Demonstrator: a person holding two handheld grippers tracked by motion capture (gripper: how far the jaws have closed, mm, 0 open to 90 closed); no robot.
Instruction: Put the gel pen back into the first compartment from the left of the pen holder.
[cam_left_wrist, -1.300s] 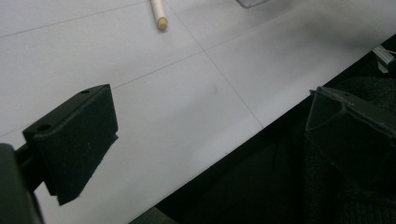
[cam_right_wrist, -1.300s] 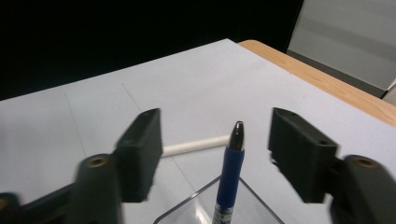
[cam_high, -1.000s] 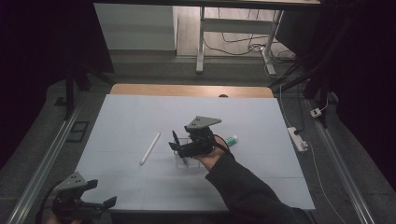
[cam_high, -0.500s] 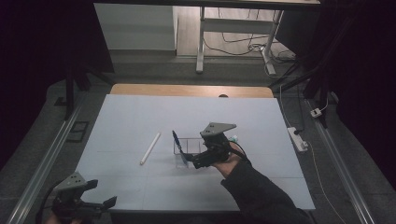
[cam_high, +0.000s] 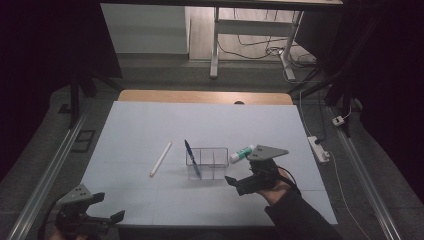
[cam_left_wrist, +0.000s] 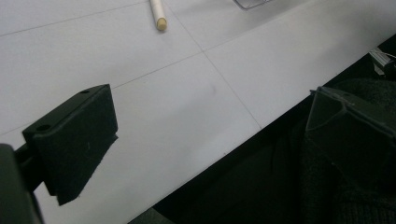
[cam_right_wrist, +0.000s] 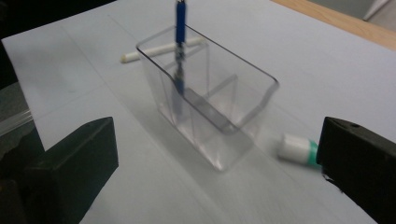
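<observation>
A clear plastic organiser box (cam_high: 208, 163) (cam_right_wrist: 210, 109) stands mid-mat. A blue pen (cam_high: 192, 158) (cam_right_wrist: 180, 28) leans in its left compartment. To its left lies a white stick (cam_high: 160, 158) (cam_right_wrist: 140, 55) (cam_left_wrist: 158, 14), and at its right a white tube with a green band (cam_high: 241, 153) (cam_right_wrist: 299, 150). My right gripper (cam_high: 235, 184) (cam_right_wrist: 217, 149) hovers in front of the box at the right. Its jaws have just been opening and stand wide apart with nothing between them. My left gripper (cam_high: 112, 217) (cam_left_wrist: 210, 135) is open over the mat's near left edge.
The white mat (cam_high: 150, 125) covers a wooden table (cam_high: 200, 96). A power strip (cam_high: 320, 149) lies off the mat's right edge. A metal rail (cam_high: 45, 175) runs along the left. A dark sleeve (cam_high: 300, 220) comes in at the bottom right.
My right gripper has drawn away from the box, to the right and toward the near edge. The blue pen now stands free in the box. The left gripper has stayed put.
</observation>
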